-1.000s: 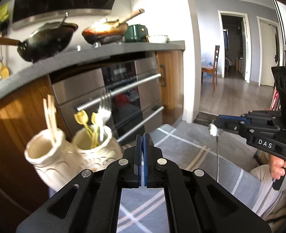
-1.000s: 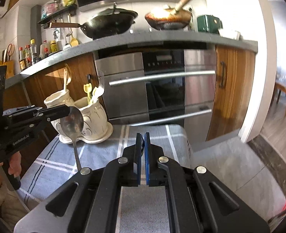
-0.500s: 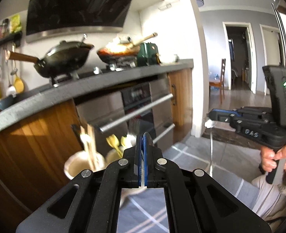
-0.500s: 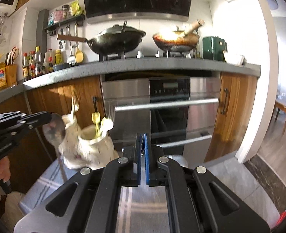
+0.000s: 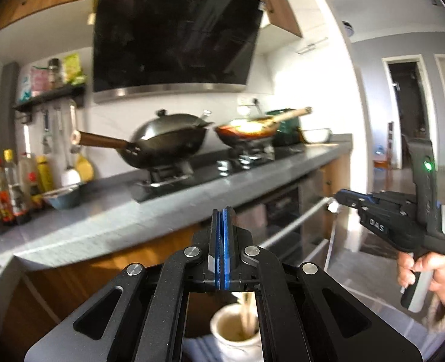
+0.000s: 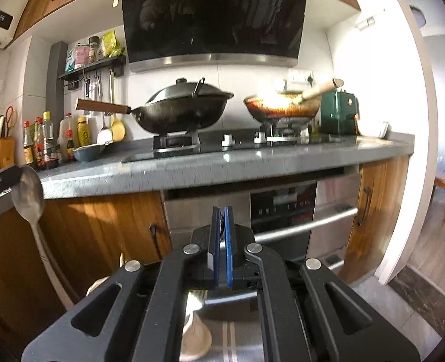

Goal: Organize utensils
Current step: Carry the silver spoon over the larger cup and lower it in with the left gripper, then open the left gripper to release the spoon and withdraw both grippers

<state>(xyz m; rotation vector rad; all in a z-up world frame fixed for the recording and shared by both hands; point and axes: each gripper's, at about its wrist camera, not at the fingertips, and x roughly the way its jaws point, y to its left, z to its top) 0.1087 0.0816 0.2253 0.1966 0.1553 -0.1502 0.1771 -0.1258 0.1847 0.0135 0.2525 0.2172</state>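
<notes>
Spoon hangs bowl-up at the left edge of the right wrist view, handle slanting down. The left gripper tip sits on the bowl's top, apparently pinching it so the handle can drop into a holder. In its own view, its pads are pressed flat together with nothing visible between them.

Right gripper shows a narrow slit between its pads. A thin metal stem hangs under its tip at centre right of the left view, but whether it is gripped cannot be told.

Cream holder with chopsticks sits bottom centre under the left gripper. Counter edge overhangs ahead and the oven handle juts out at mid right. Open room is straight down toward the striped cloth.
</notes>
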